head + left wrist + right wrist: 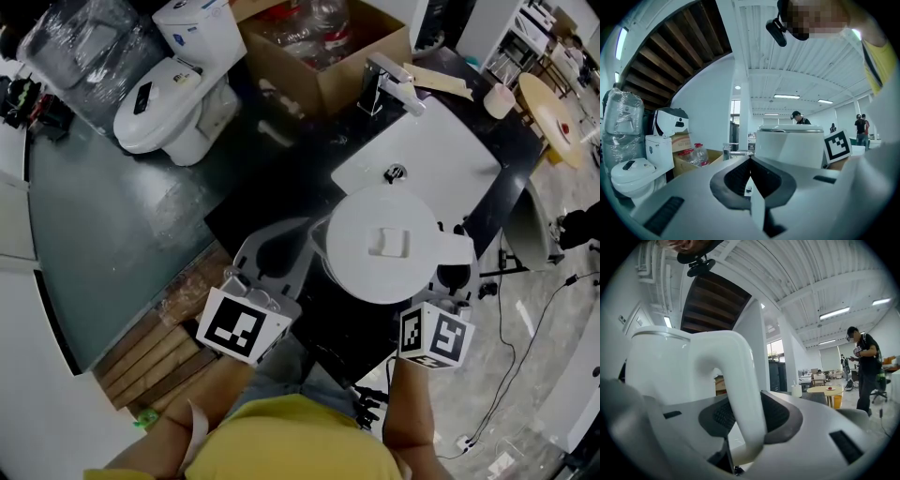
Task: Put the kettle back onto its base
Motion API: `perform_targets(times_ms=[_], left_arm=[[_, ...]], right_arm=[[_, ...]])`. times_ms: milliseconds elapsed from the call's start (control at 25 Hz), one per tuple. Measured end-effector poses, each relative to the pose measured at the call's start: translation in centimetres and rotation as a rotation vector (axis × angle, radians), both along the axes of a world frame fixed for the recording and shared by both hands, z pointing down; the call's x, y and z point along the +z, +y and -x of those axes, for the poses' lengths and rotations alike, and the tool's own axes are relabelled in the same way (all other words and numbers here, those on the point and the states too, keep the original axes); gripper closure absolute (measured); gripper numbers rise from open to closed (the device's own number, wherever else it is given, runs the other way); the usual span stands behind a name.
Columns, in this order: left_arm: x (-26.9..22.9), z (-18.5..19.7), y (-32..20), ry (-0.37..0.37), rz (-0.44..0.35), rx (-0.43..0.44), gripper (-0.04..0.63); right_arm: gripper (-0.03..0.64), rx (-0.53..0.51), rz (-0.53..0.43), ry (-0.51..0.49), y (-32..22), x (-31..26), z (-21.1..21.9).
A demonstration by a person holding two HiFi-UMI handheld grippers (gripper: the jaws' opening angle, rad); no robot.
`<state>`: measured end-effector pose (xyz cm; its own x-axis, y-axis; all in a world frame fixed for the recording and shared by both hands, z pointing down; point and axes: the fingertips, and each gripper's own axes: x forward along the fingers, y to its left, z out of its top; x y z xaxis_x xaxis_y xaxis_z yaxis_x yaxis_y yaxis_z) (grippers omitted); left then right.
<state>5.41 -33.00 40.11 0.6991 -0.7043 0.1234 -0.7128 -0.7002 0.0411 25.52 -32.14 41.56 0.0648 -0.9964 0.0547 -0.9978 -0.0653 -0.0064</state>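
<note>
White plastic, smooth and stiff: the kettle (384,242) is held over the dark bench (272,183), just on your side of the sink (441,141). Its base is not in sight and may be hidden under the kettle. Your right gripper (745,414) is clamped on the looped handle (740,376) at the kettle's right, a sound hold. That glossy handle could slip, and water inside would make the kettle swing. Your left gripper (750,158), left of the kettle, is closed on nothing.

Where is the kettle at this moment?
In the head view the kettle is centre-right, just in front of the white sink, its handle clamped in the right gripper; the left gripper is beside it on the left.
</note>
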Motion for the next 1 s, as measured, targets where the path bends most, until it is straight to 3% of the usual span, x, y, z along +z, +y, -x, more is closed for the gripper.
perform_targets(times_ms=[440,640,1000], left_arm=[[1.6,-0.2,0.0,0.017,0.054,-0.018,0.586],[1.9,-0.1,0.1,0.021,0.072,-0.036,0.586],[1.9,-0.1,0.3,0.023,0.071,-0.046,0.586]], right_arm=[[0.477,-0.031,0.055,0.043,-0.5,0.6,0.5],[0.476,-0.065,0.041,0.017,-0.3,0.4,0.7],[0.412,-0.032,0.043,-0.004,0.4,0.7,0.3]])
